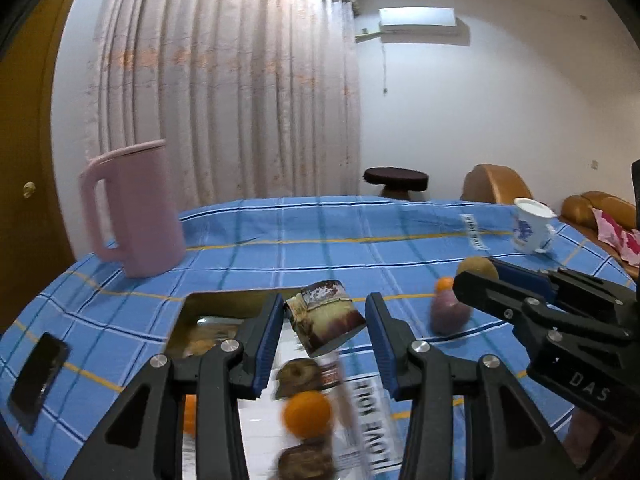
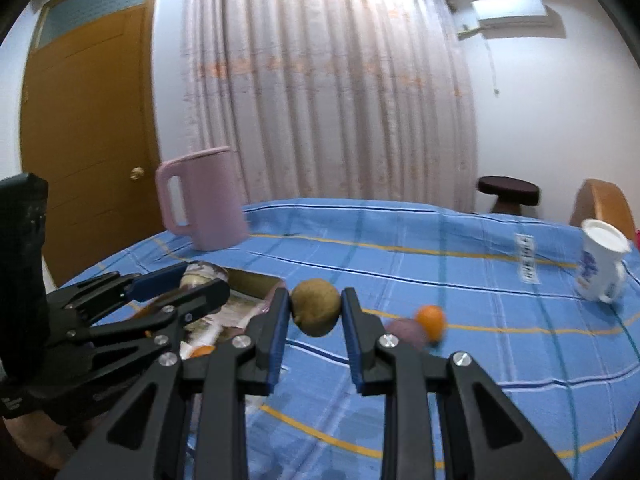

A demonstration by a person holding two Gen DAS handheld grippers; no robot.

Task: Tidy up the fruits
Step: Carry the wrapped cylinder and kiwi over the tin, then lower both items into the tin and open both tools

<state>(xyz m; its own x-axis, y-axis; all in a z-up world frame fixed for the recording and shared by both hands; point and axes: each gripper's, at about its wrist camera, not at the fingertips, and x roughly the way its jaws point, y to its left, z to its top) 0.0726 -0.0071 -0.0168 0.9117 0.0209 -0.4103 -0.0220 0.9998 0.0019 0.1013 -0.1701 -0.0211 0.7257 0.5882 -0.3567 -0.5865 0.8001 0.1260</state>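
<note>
My left gripper [image 1: 325,320] is open above a gold tray [image 1: 224,300]; a small printed cake box [image 1: 326,316] sits between its fingers, touching neither clearly. In the tray lie an orange [image 1: 308,414] and brown fruits [image 1: 298,376]. My right gripper [image 2: 315,312] is shut on a brownish-green kiwi [image 2: 316,312], held above the blue checked cloth [image 2: 440,280]; it also shows in the left wrist view [image 1: 476,276]. An orange [image 2: 431,320] and a purple fruit [image 2: 404,330] lie on the cloth to the right.
A pink jug [image 1: 136,208] stands at the back left. A white mug [image 2: 600,266] stands at the far right. A black phone [image 1: 38,380] lies at the left edge. A stool and sofa stand beyond the table.
</note>
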